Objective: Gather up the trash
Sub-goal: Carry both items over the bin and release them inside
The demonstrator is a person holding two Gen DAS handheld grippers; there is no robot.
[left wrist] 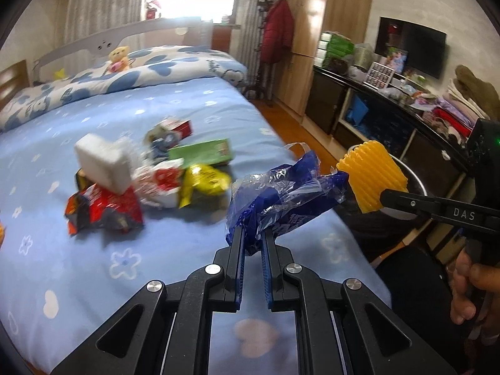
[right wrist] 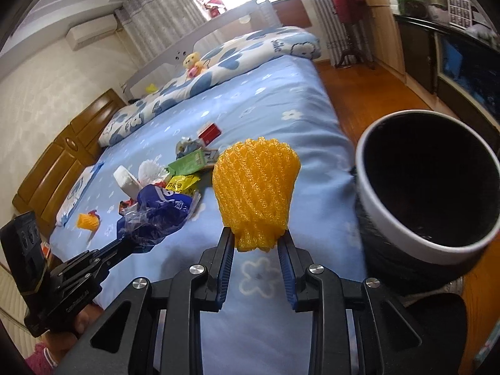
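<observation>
A crumpled blue plastic wrapper (left wrist: pixel 281 197) is shown clamped between the closed jaws of the left gripper (left wrist: pixel 252 243) and held clear of the blue flowered bedsheet (left wrist: pixel 93 268). An orange foam fruit net (right wrist: pixel 256 193) is pinched at its narrow lower end by the right gripper (right wrist: pixel 256 243), whose jaws are closed on it only as far as the foam allows. The white-rimmed, black-lined trash bin (right wrist: pixel 390 243) is seen on the right, just beside the near edge of the bed, its mouth open and unobstructed. The remaining litter is left farther up the mattress: a white box (left wrist: pixel 104 165), a red snack bag (left wrist: pixel 103 212), a yellow packet (left wrist: pixel 203 181) and a green carton (left wrist: pixel 203 153), and, in the right wrist view, a second small orange net (right wrist: pixel 88 221) at the far left. The step in hand is judged to be the carrying of both pieces to the bin. It is done well if each piece is brought fully over the dark opening before the jaws are released, the net first, since it is nearer. The wrapper, being light and springy, is best lowered inside the rim so that it is not caught on the edge. The grippers are best kept apart to avoid a collision.
</observation>
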